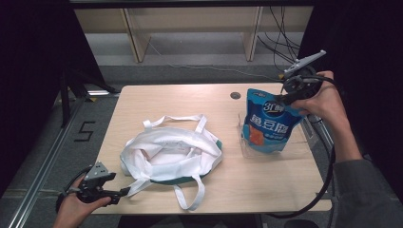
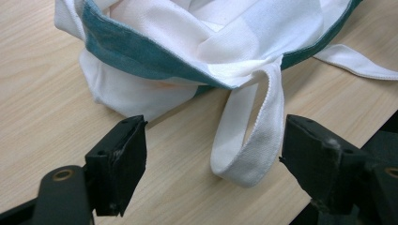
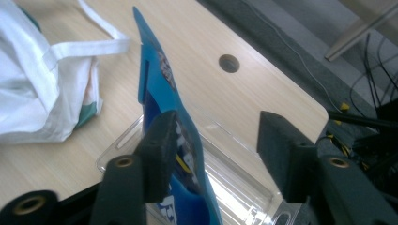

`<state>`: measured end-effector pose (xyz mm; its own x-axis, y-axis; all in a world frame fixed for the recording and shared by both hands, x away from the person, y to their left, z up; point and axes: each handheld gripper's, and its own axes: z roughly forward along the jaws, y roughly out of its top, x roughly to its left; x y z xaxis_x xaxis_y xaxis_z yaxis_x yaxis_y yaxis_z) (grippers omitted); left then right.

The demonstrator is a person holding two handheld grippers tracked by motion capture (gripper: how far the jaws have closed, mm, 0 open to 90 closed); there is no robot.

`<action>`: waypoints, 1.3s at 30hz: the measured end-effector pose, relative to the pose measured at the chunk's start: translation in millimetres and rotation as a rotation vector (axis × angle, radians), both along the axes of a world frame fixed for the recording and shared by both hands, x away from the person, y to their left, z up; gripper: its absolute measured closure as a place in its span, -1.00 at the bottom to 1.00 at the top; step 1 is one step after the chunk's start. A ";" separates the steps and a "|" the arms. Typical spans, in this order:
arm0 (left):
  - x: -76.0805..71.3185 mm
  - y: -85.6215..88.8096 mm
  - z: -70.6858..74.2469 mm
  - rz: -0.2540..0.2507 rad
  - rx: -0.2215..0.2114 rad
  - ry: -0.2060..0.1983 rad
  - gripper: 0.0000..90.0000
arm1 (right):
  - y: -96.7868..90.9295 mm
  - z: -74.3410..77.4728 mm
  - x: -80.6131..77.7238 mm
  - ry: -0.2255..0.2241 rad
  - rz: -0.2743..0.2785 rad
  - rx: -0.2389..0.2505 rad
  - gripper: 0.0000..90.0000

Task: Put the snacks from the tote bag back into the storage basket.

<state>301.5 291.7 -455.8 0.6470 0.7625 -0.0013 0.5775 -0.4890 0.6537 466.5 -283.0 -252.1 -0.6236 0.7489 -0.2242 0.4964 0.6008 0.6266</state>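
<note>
Straddling tote strap [image 2: 253,140], left gripper [image 2: 211,154] open, right gripper [image 3: 211,145] around blue pouch [image 3: 178,140]

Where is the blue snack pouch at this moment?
In the high view, the blue snack pouch stands in a clear plastic tray at the table's right, beside the right gripper.

black two-jaw tool [image 1: 124,192] in each hand, grey sleeve [image 1: 363,190], trailing cable [image 1: 323,190].

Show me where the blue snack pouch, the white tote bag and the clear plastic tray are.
blue snack pouch [image 1: 269,124]: high view, middle of its printed front.
white tote bag [image 1: 166,153]: high view, on its crumpled white body.
clear plastic tray [image 3: 234,159]: right gripper view, on its bare transparent floor.
</note>
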 end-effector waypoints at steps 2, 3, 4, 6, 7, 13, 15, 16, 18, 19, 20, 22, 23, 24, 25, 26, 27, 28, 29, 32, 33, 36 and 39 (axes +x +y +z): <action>-0.5 -1.3 -0.6 0.010 -0.013 0.008 -0.51 | -5.4 -0.2 -8.0 -0.026 -0.045 0.023 -0.03; -0.4 -1.2 -0.5 0.007 -0.007 0.008 -0.51 | -8.3 -0.5 -12.2 -0.027 -0.062 0.041 -0.06; -0.6 -1.6 -0.6 0.009 -0.011 0.007 -0.51 | -10.9 -1.4 -16.1 -0.029 -0.076 0.064 -0.07; -0.6 -1.6 -0.6 0.010 -0.011 0.006 -0.51 | -17.0 -5.1 -22.8 -0.046 -0.081 0.076 -0.11; -0.7 -1.4 -0.5 0.010 -0.010 0.006 -0.51 | -18.6 -6.9 -26.6 -0.041 -0.095 0.087 -0.12; -0.6 -3.4 -2.2 0.025 -0.030 -0.001 -0.50 | -31.0 -25.5 -46.2 -0.039 -0.118 0.129 -0.19; -0.1 -2.8 -1.8 0.020 -0.015 -0.001 -0.50 | -35.1 -32.2 -50.9 -0.036 -0.129 0.133 -0.20; -0.3 -3.4 -2.3 0.030 -0.028 -0.005 -0.51 | -35.4 -34.9 -54.0 -0.023 -0.152 0.151 -0.19; -0.4 -3.5 -2.3 0.030 -0.031 -0.003 -0.51 | -38.9 -43.4 -57.3 -0.030 -0.147 0.150 -0.18; -0.2 -1.8 -1.0 0.009 -0.009 0.005 -0.50 | -39.7 -47.0 -59.1 -0.020 -0.158 0.165 -0.19; 0.0 -1.2 -0.6 0.003 -0.001 0.007 -0.51 | -40.4 -50.9 -59.8 -0.036 -0.165 0.174 -0.18; -0.6 -3.1 -2.0 0.033 -0.027 -0.004 -0.51 | -42.0 -60.4 -62.3 -0.030 -0.180 0.182 -0.18; -0.3 -0.9 -0.5 0.009 0.001 0.004 -0.51 | -42.9 -64.3 -63.0 -0.029 -0.184 0.188 -0.18; -0.5 -2.9 -2.1 0.031 -0.022 -0.003 -0.51 | -43.7 -68.7 -63.9 -0.022 -0.187 0.204 -0.18; -0.8 -3.2 -2.3 0.033 -0.029 -0.004 -0.51 | -44.7 -73.4 -64.4 -0.018 -0.192 0.221 -0.19; -1.0 -2.5 -1.4 0.020 -0.022 0.002 -0.51 | -46.5 -78.4 -63.7 -0.032 -0.190 0.228 -0.18; -0.7 -1.5 0.1 0.000 0.001 -0.001 -0.51 | -47.2 -81.7 -63.3 -0.033 -0.193 0.236 -0.18; -0.4 -1.4 0.2 -0.009 0.006 -0.005 -0.51 | -47.6 -85.9 -64.3 0.005 -0.206 0.235 -0.18; -0.5 -2.9 -0.8 0.004 -0.004 -0.011 -0.51 | -47.5 -88.2 -65.2 0.034 -0.222 0.241 -0.18; -0.9 -2.8 -0.4 -0.003 -0.001 0.003 -0.51 | -51.8 -97.0 -66.4 0.022 -0.212 0.218 -0.18; -0.9 -2.8 -0.2 -0.006 0.001 0.003 -0.51 | -51.5 -99.2 -68.3 0.047 -0.220 0.232 -0.18; -1.4 -2.8 0.6 -0.008 0.007 0.001 -0.51 | -53.0 -109.4 -72.8 0.057 -0.236 0.229 -0.15; -1.4 -2.5 0.9 -0.014 0.005 -0.008 -0.51 | -55.7 -119.5 -75.0 0.038 -0.209 0.199 -0.03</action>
